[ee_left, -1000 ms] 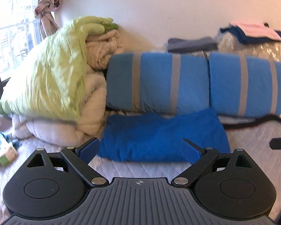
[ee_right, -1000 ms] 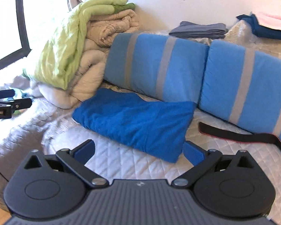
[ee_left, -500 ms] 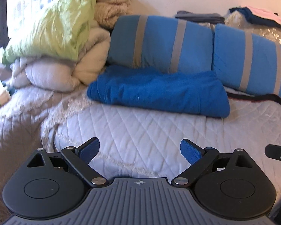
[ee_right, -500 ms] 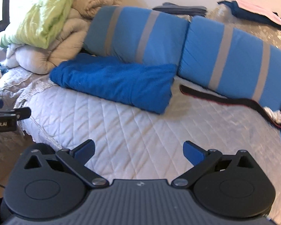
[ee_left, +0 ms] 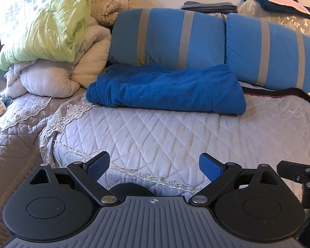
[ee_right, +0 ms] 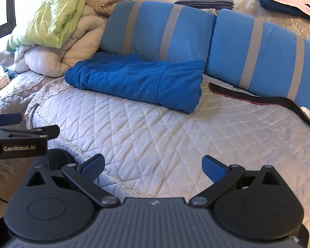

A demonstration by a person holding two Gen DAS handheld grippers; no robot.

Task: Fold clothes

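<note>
A folded blue fleece garment [ee_left: 165,88] lies on the white quilted bed [ee_left: 155,136], against the blue striped pillows; it also shows in the right wrist view [ee_right: 138,80]. My left gripper [ee_left: 155,165] is open and empty, hovering over the bed's near edge, well short of the garment. My right gripper [ee_right: 153,166] is open and empty, also over the near part of the bed. The left gripper's side shows at the left of the right wrist view [ee_right: 20,132].
Two blue pillows with grey stripes [ee_left: 196,39] stand behind the garment. A pile of beige and green duvets [ee_left: 51,47] sits at the left. A black strap [ee_right: 258,99] lies at the right. Folded clothes [ee_left: 210,6] rest on the ledge behind.
Both grippers have pulled back and away from the blue garment, which now lies farther off on the bed. Both stayed open and empty.
</note>
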